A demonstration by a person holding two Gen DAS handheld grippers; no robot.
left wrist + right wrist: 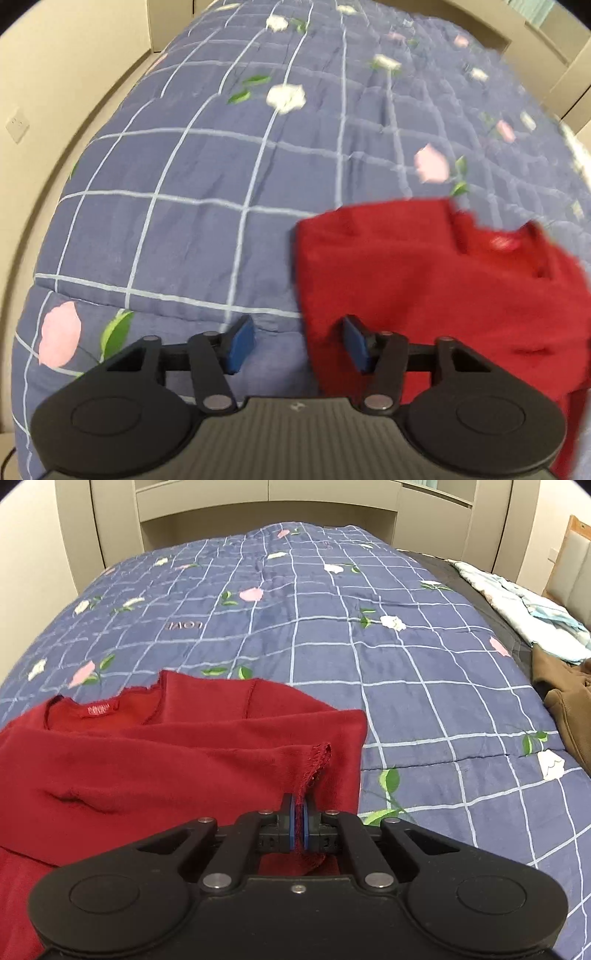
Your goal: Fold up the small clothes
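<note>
Right gripper (300, 829) first, nearest the lens: blue pads pressed together on the frayed cuff end (314, 760) of the red sweater (155, 760), cloth bunched between them and spilling out below. The sleeve lies across the body of the garment toward nine o'clock, so this looks like a sleeve fold in progress.

Over to the left gripper (298, 345): fingers well apart, holding nothing, its right pad over the sweater's near edge, the left one over bare quilt (177, 229). That view is smeared with motion.

The sweater itself sits at the near end of the bed, neckline pointing to twelve o'clock.

Risks, as I read it: the pinch catches only the ragged cuff edge, so a quick pull could slip it free or drag the whole body out of square, since nothing pins the other side down. The loose knit could also snag on a pad.

Writing: a red neck label (99, 709) with pale lettering, too small to read. Farther up the quilt, stitched letters (184, 625) seen upside down, apparently "LOVE". At three o'clock, a brown garment (569, 701) and a pale printed cloth (524, 605).
</note>
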